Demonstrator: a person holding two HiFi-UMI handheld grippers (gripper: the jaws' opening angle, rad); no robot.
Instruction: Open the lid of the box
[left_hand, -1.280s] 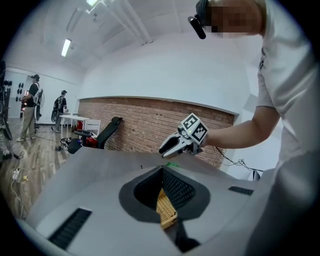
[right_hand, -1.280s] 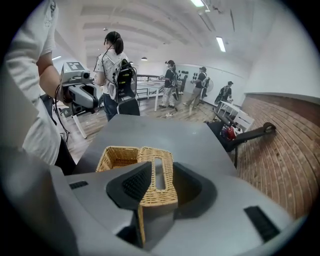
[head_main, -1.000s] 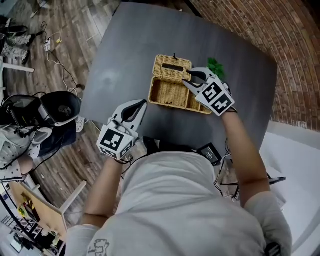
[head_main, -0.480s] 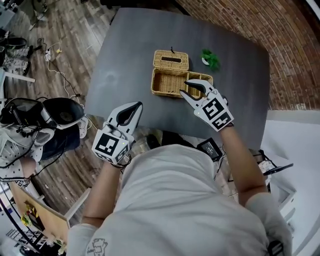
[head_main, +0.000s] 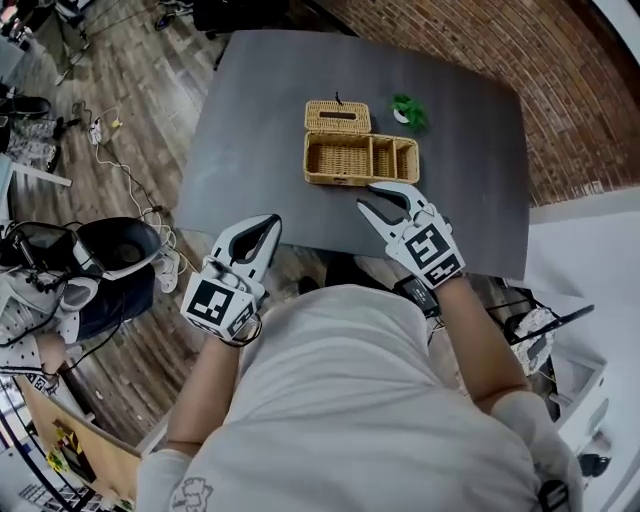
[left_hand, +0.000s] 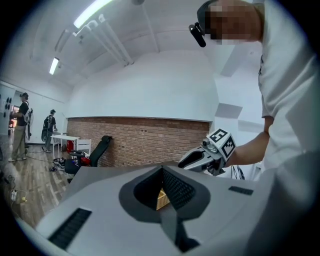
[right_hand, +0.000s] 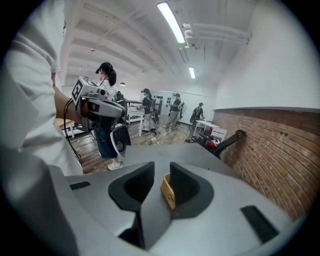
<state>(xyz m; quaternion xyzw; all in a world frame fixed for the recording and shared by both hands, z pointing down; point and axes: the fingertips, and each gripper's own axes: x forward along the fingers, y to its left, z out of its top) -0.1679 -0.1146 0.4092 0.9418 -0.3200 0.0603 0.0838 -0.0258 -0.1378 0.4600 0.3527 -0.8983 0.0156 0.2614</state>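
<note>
A wicker box (head_main: 360, 158) stands on the dark grey table (head_main: 250, 120), its compartments showing. Its lid (head_main: 337, 116) lies folded back on the far side. My right gripper (head_main: 385, 200) hovers over the table's near edge, a short way in front of the box; its jaws are closing with nothing between them. My left gripper (head_main: 263, 227) hangs off the table's near left edge, fingertips together and empty. Part of the box (right_hand: 168, 192) shows past the right gripper (right_hand: 161, 167) in the right gripper view. A sliver of the box (left_hand: 161, 199) shows behind the left gripper (left_hand: 162, 169).
A small green plant (head_main: 409, 112) sits on the table right of the lid. A black chair with bags (head_main: 115, 245) and cables lie on the wooden floor at the left. A brick wall (head_main: 560, 90) runs along the right. Several people stand far off in the right gripper view.
Both grippers have drawn back from the box toward the person. The right gripper has left the box's rim and now sits at the table's near edge, jaws narrower.
</note>
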